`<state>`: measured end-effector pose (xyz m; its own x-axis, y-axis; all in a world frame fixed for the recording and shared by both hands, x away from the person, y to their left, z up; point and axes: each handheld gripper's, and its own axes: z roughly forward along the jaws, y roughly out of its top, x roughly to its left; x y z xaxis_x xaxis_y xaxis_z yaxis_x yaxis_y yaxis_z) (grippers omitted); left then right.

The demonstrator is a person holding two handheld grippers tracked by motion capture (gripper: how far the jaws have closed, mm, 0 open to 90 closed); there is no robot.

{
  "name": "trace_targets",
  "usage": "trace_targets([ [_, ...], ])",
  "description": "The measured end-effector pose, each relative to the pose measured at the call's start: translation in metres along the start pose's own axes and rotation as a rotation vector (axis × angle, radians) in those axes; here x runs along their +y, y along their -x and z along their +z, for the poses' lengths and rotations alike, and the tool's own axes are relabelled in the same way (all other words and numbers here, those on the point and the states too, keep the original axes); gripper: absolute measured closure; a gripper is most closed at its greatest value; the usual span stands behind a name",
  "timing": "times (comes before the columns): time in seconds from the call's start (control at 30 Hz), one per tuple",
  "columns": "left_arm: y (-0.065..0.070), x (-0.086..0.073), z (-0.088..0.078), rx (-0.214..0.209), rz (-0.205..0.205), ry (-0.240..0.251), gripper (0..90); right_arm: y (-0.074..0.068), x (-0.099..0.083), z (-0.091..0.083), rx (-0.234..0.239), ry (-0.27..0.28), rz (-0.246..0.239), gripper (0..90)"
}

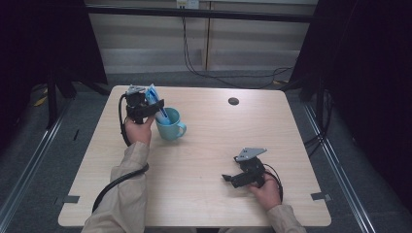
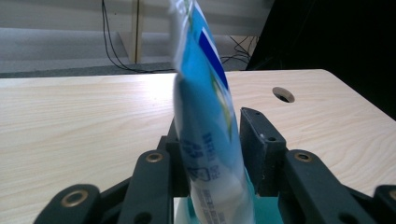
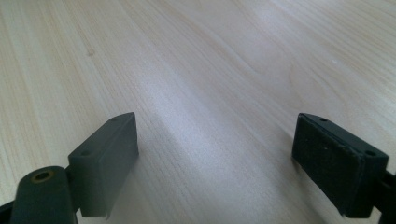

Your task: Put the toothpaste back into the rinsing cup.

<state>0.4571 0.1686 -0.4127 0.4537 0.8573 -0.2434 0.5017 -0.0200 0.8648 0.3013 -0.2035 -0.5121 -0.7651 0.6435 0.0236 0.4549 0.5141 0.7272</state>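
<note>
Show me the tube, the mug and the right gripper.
tube (image 2: 205,121), left gripper view, its printed blue side.
mug (image 1: 171,131), high view, its teal outer wall.
right gripper (image 1: 227,178), high view, between its jaw tips.

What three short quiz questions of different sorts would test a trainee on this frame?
1. True or false: the right gripper holds the tube.
2. The tube's lower end stands in: A) the teal mug B) a bowl C) a box.
3. Which gripper has the tube between its jaws?

Key: 1 false, its jaws stand open over the bare table; 2 A; 3 the left gripper.
</note>
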Motion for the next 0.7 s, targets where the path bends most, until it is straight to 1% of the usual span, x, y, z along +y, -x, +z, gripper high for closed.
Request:
trace_targets([
  [0.13,-0.0011,-0.0007,-0.0005,0.001,-0.006,0.001,65.3,0.0002,0.0000,0.0001,0.000,0.002,-0.002,14.0],
  [0.17,-0.0012,-0.0007,-0.0007,0.006,-0.001,0.000,65.1,0.0003,0.0000,0.0002,0.000,0.002,-0.004,14.0],
  [0.43,-0.0020,-0.0012,-0.0002,0.004,0.010,-0.005,62.8,0.0002,0.0000,0.0001,0.000,0.002,-0.002,14.0],
  [0.57,-0.0022,-0.0019,0.0001,0.007,0.010,-0.004,59.9,0.0001,0.0000,0.0001,0.000,0.001,-0.002,14.0],
  [0.7,-0.0027,-0.0021,0.0002,0.015,0.010,-0.009,59.1,0.0002,0.0000,0.0001,0.000,0.002,-0.002,14.0],
])
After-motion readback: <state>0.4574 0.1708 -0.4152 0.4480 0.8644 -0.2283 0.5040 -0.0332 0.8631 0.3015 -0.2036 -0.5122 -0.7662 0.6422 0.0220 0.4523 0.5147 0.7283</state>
